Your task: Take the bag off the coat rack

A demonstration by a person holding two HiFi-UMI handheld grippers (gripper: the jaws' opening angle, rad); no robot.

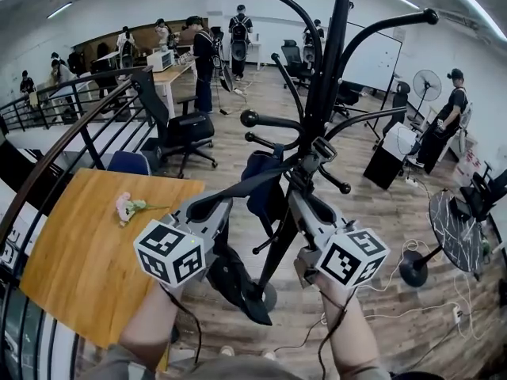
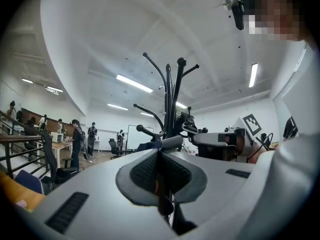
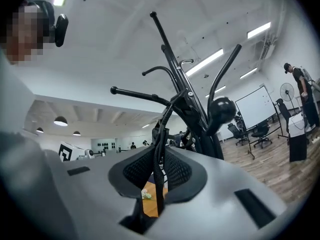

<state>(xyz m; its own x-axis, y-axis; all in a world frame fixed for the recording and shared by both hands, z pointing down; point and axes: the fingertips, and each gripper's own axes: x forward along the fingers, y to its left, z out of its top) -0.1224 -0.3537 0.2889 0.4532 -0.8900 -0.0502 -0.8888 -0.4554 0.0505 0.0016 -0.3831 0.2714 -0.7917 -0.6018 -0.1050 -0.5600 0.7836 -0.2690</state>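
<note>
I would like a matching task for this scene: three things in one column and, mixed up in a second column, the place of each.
Things:
1 pink flower
2 strap
3 coat rack

Places:
a stands upright on the floor
b runs between the right gripper's jaws
c lies on the wooden table

Pairs: 1-c, 2-b, 3-a.

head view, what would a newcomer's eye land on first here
The tall black coat rack in the middle, arms curving out. Below it, the left gripper and right gripper, each with a marker cube, both hold the bag's black strap. At left, a pink flower lies on a wooden table.
</note>
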